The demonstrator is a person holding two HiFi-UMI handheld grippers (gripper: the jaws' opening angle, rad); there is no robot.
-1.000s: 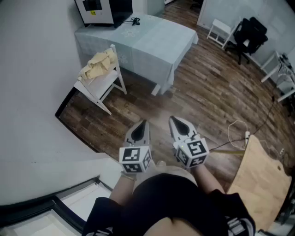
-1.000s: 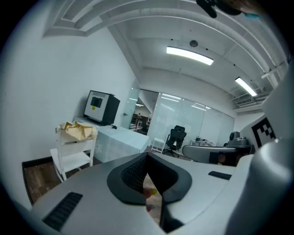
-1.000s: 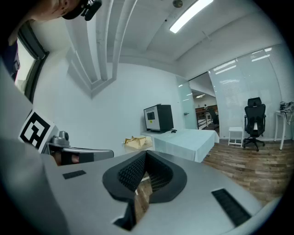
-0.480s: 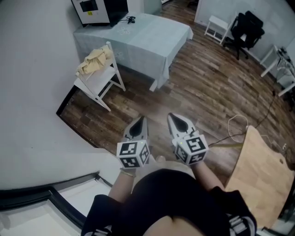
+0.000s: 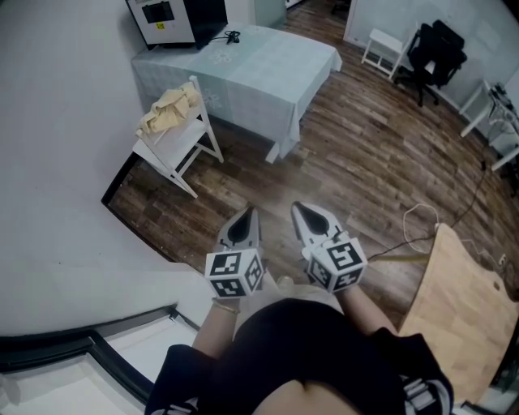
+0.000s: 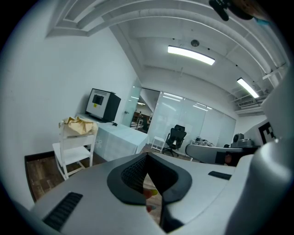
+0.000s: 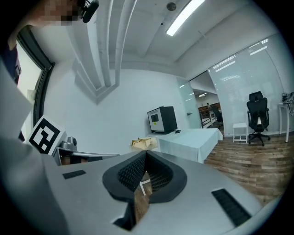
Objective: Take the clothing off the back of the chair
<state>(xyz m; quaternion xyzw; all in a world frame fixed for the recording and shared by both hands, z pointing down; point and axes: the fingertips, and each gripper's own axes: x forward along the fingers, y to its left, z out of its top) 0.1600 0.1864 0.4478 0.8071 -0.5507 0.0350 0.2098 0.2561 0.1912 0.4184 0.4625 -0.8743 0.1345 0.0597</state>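
Observation:
A pale yellow garment hangs crumpled over the back of a white folding chair by the wall, far ahead and to the left. The same garment shows at the left of the left gripper view and as a small shape in the right gripper view. My left gripper and right gripper are held side by side close to my body, both shut and empty, well short of the chair.
A table under a light blue cloth stands just behind the chair, with a black-and-white machine at its far end. A black office chair and white stool stand far right. A cable and wooden board lie right.
The chair and table have shifted slightly in the head view as the view moved. Both grippers stay shut, side by side.

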